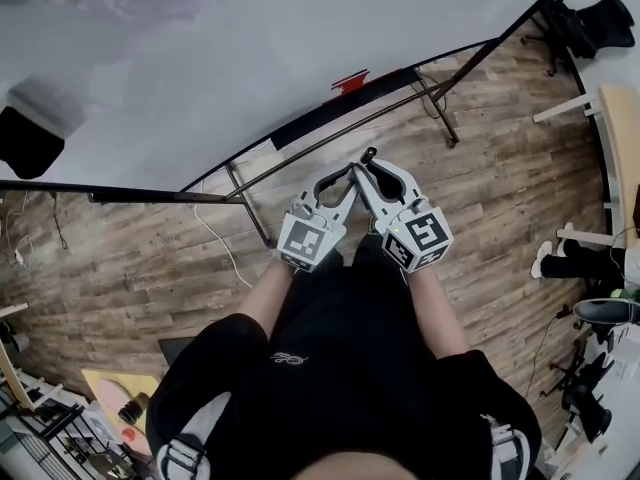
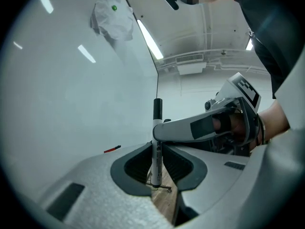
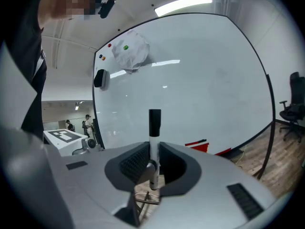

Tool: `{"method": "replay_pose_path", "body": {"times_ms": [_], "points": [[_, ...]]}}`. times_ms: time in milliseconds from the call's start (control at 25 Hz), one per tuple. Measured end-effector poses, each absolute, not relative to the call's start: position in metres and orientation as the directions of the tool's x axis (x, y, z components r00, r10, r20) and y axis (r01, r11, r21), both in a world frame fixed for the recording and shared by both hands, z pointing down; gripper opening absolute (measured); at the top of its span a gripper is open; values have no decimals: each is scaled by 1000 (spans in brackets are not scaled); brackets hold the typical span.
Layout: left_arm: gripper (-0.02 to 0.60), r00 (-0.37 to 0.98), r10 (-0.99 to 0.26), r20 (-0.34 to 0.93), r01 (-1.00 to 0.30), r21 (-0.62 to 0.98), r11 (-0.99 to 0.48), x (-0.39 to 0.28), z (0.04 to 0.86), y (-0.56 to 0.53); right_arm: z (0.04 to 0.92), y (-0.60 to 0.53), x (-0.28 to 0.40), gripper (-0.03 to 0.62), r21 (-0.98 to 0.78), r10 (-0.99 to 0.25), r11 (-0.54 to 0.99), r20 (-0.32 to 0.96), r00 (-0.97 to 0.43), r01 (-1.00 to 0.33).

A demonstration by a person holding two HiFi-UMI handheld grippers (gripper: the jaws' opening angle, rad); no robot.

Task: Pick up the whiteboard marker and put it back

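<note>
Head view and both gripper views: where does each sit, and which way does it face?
Head view: on the person's head, facing steeply down at the left gripper, right gripper, forearms, wooden floor.
Left gripper view: on the left gripper, along its jaws clamping the black-capped white whiteboard marker; right gripper and hand cross in.
Right gripper view: on the right gripper, facing the large white whiteboard; dark sleeve at left.
Shared: both gripper views show the marker upright, plus whiteboard.

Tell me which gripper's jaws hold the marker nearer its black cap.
The right gripper: it clamps the marker just under the cap; the left gripper holds lower.
</note>
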State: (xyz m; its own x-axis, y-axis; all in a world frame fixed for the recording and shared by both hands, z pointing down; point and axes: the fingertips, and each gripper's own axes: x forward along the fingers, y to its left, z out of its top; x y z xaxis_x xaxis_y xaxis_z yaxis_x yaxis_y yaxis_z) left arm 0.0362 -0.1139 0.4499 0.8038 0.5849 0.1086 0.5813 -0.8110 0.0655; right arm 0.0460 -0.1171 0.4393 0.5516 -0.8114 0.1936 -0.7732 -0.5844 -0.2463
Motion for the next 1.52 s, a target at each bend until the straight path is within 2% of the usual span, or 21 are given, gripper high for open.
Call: {"method": "replay_pose_path", "body": {"times_ms": [120,240,560,720,1120,1520], "points": [[69,808,571,144,577,-3,-816,40,455,-111,435,-108,54,54,-255,-812,-584,172,558,-770],[67,822,546,163,550,24,-835,43,462,-102,433,-89,66,54,-252,-811,-584,158,563,-771],[67,913,359,194,370,-22,-929,80,464,-48,427,-1,110,54,-19,-807,-571,198,557,-820],[67,942,257,213,270,-32,-962,99,459,-11,426,42,124,54,17,-823,-533,223,523,-846],[54,974,10,228,3,32,-999,101,464,52,435,105,127,54,172,-882,-332,293,370,-928],[49,927,-218,305,-237,25,-971,52,482,-8,457,62,109,54,423,-845,-113,435,311,-899]]}}
